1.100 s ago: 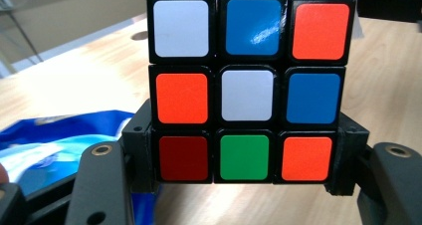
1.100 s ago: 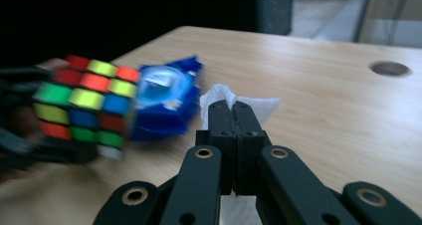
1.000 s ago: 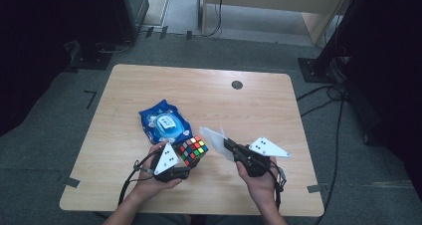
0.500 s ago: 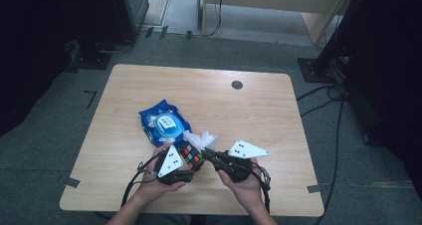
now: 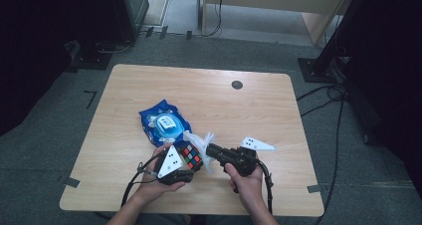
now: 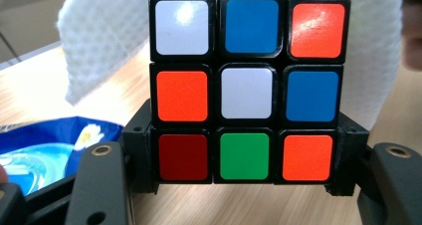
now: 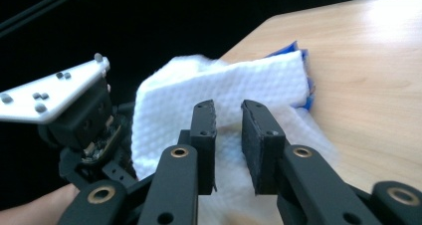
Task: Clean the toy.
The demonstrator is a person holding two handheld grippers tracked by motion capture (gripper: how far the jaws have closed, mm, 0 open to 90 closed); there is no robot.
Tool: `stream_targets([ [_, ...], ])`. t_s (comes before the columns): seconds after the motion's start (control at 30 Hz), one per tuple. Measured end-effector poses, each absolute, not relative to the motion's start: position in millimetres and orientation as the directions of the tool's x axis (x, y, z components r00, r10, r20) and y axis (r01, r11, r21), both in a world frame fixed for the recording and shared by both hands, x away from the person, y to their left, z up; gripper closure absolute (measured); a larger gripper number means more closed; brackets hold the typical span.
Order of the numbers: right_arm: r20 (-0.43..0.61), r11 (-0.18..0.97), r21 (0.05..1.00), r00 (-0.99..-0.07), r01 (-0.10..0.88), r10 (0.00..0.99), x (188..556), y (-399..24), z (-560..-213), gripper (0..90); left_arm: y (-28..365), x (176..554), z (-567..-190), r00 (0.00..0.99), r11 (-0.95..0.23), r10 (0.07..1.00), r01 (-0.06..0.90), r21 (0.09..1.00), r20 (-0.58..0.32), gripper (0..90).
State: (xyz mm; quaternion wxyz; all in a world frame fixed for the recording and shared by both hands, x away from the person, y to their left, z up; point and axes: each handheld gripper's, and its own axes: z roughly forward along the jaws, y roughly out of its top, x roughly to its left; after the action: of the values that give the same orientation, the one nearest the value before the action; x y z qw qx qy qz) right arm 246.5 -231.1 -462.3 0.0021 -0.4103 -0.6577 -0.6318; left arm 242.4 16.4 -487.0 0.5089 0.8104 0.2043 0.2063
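While the left gripper (image 5: 191, 163) clamps the puzzle cube (image 6: 247, 88) above the counter (image 5: 259, 110), the right gripper (image 7: 228, 116), fingers having just opened narrowly around the white wipe (image 7: 224, 85), apparently presses it against the cube, with wiping evidently unfinished.

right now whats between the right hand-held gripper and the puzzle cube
A white wipe lies between the right hand-held gripper and the puzzle cube. The high view shows it; in the left gripper view it hangs behind the cube.
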Motion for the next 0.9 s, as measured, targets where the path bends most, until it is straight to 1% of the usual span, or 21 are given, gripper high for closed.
stream_targets([
  [0.13,0.511,-0.121,0.833,-0.669,0.539,0.539,245,-227,-459,77.1,16,242,-487,0.832,-0.388,0.542,0.122,0.914,0.119,34.0],
  [0.23,0.481,-0.109,0.848,-0.67,0.518,0.565,242,-224,-459,72.6,16,242,-487,0.833,-0.397,0.539,0.116,0.911,0.128,34.0],
  [0.3,0.462,-0.101,0.859,-0.673,0.502,0.578,241,-223,-458,71.4,15,241,-487,0.834,-0.397,0.537,0.112,0.911,0.131,34.0],
  [0.37,0.442,-0.105,0.872,-0.677,0.478,0.589,239,-222,-456,69.6,15,240,-486,0.833,-0.398,0.536,0.105,0.912,0.137,34.1],
  [0.43,0.434,-0.129,0.882,-0.676,0.453,0.595,236,-222,-452,65.4,14,240,-486,0.835,-0.395,0.533,0.102,0.913,0.137,34.1],
  [0.47,0.432,-0.141,0.886,-0.677,0.441,0.596,235,-222,-450,65.3,14,240,-486,0.836,-0.399,0.531,0.1,0.912,0.141,34.1],
  [0.57,0.437,-0.138,0.883,-0.68,0.448,0.589,236,-219,-449,63.5,12,238,-485,0.841,-0.395,0.523,0.094,0.914,0.14,34.1],
  [0.67,0.458,-0.141,0.872,-0.678,0.469,0.575,237,-215,-454,64.2,12,238,-486,0.838,-0.409,0.525,0.093,0.908,0.151,34.0],
  [0.9,0.462,-0.136,0.87,-0.684,0.475,0.564,239,-217,-457,77.5,12,239,-486,0.838,-0.402,0.528,0.102,0.91,0.14,34.1],
])
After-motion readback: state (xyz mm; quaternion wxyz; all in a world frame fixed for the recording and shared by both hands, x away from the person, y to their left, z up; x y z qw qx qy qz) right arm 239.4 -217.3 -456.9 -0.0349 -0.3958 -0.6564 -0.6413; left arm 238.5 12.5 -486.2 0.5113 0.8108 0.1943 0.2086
